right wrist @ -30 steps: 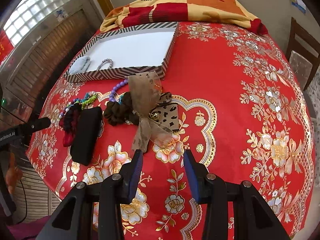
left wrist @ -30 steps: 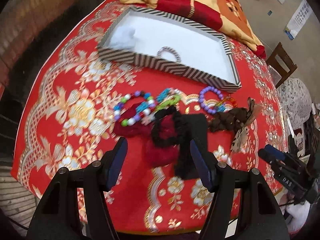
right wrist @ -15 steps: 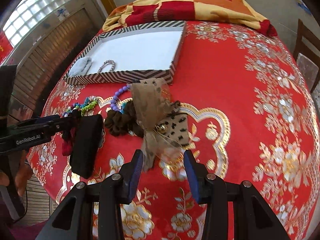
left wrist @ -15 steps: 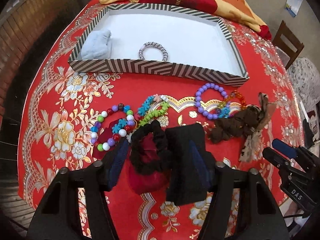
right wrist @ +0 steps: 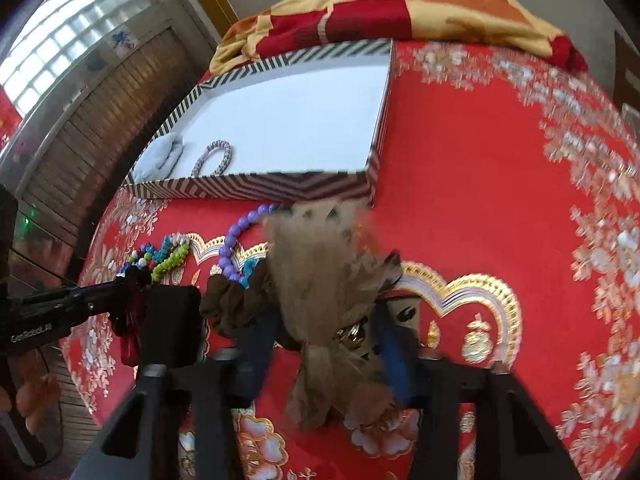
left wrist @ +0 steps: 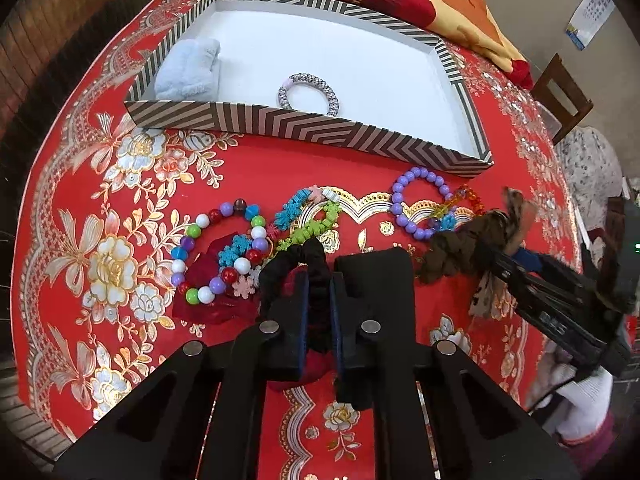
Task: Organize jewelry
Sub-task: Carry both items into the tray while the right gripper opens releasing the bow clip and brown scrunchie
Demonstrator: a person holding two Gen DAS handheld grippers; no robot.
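**Claws closed on two hair pieces beside the striped box**

Left claw (left wrist: 319,316) had pinched shut on the black scrunchie (left wrist: 298,264) at lower centre of its own view, the blue pads pressing a band of the fabric between them, with a dark red scrunchie (left wrist: 218,280) under and beside it. A black case (left wrist: 380,276) lay just right of the pads. That view alone showed the row of loose pieces on the red tabletop (left wrist: 280,160): a multicoloured bead bracelet (left wrist: 218,252) at centre left, a green and blue one (left wrist: 310,220) beside it, a purple bead bracelet (left wrist: 420,204) to the right. It also showed the right claw (left wrist: 496,264) from the side, at the right edge, at the brown scrunchie (left wrist: 452,248).

From the right wrist view the right claw (right wrist: 320,344) stood narrow, its jaws just closing, around the brown gauze bow clip (right wrist: 320,280), which hid the gap and much of the pads; whether they pressed it I could not tell. The picture was blurred.

Both views showed the striped box (left wrist: 312,124) in the upper half of the frame, holding a silver bracelet (left wrist: 310,92) and a pale blue cloth (left wrist: 188,72) at its left end. A patterned blanket (right wrist: 400,4) lay behind.
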